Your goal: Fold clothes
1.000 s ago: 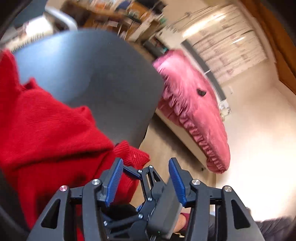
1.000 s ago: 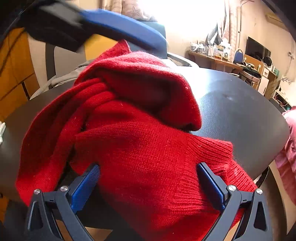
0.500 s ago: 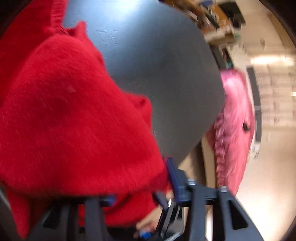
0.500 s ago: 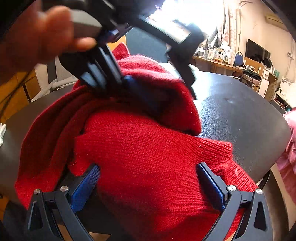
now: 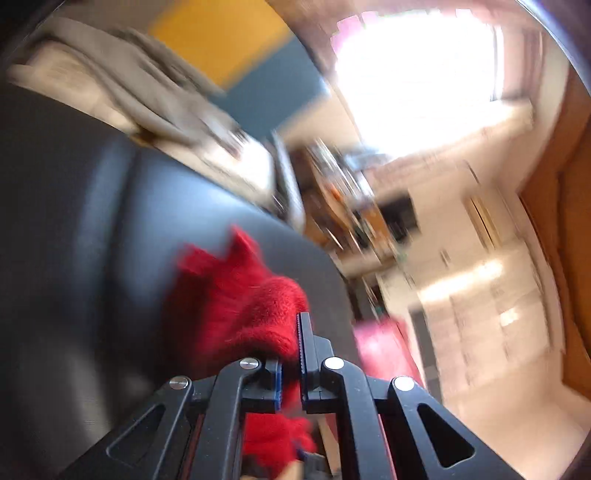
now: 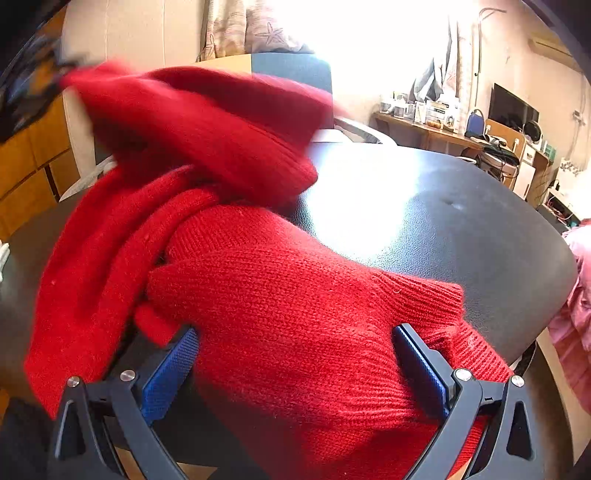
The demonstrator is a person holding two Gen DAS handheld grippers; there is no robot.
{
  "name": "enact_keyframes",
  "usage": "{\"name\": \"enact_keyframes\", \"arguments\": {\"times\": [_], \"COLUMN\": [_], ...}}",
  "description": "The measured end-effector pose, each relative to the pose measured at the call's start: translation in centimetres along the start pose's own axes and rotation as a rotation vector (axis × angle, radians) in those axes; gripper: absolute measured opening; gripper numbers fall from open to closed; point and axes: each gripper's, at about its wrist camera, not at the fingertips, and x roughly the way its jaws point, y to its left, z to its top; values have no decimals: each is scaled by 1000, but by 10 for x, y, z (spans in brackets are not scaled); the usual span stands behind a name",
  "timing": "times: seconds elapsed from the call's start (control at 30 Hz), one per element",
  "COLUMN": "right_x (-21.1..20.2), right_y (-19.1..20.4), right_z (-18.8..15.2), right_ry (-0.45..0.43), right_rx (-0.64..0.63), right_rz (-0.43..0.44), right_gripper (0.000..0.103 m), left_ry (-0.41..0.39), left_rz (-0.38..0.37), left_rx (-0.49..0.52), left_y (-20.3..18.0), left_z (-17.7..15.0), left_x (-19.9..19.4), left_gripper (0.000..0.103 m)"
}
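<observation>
In the left view, left gripper (image 5: 290, 354) pinches red sweater (image 5: 243, 295).

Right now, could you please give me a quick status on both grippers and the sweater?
Left gripper shut on red sweater. Right gripper open, straddling it. Sweater bunched on black table. Nothing in the way.

Bright window (image 6: 369, 29) — cluttered desk (image 6: 436, 129), black table (image 6: 461, 236).

Red knit sweater (image 6: 295, 314): crumpled, ribbed cuff at right of frame, one fold raised at upper left; bulk fills frame centre and lower half.
</observation>
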Motion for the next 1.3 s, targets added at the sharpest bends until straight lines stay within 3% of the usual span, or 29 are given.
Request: {"name": "enact_keyframes", "arguments": {"times": [0.07,0.13,0.2,0.27,0.37,0.47,0.53,0.63,0.67,0.73,0.87,0.97,1.1,1.23,1.3], "right_x": [1,3,1,2,0,-1,0,-9,-18,-39,-48,-34,-14,-2,-2], "right_y": [0,-1,4,3,6,8,8,11,13,26,69,95,124,152,158], "right_z": [0,2,-1,-2,-4,-5,-3,12,18,26,28,20,7,-8,-11], "right_ry": [-3,-6,-6,-9,-11,-3,10,64,41,1,44,106,190,210,203], "right_rx": [2,0,-10,-14,-20,-25,-30,-35,-31,-47,-130,-136,-171,-337,-378], "right_rz": [-6,-12,-18,-21,-24,-24,-27,-14,7,98,276,347,389,252,224], "right_gripper": [103,103,103,103,103,103,103,99,97,96,96,96,92,95,93], "left_ry": [-95,-89,-53,-21,-23,-29,-31,-10,-8,7,70,109,163,165,162], "left_rz": [23,106,194,282,368,432,462,457,448,434,452,506,454,349,329], "left_rx": [-44,-96,-131,-160,-113,5,135,303,345,410,464,458,330,210,191], "left_y": [33,72,97,121,132,128,105,75,68,58,60,71,101,122,125], "left_z": [14,2,-18,-38,-53,-55,-50,-55,-54,-54,-45,-39,-25,-14,-14], "left_x": [-48,-64,-67,-71,-75,-81,-80,-59,-52,-36,-3,15,25,19,17], "left_gripper": [5,6,19,21,23,25,28,29,29,29,29,29,30,30,30]}}
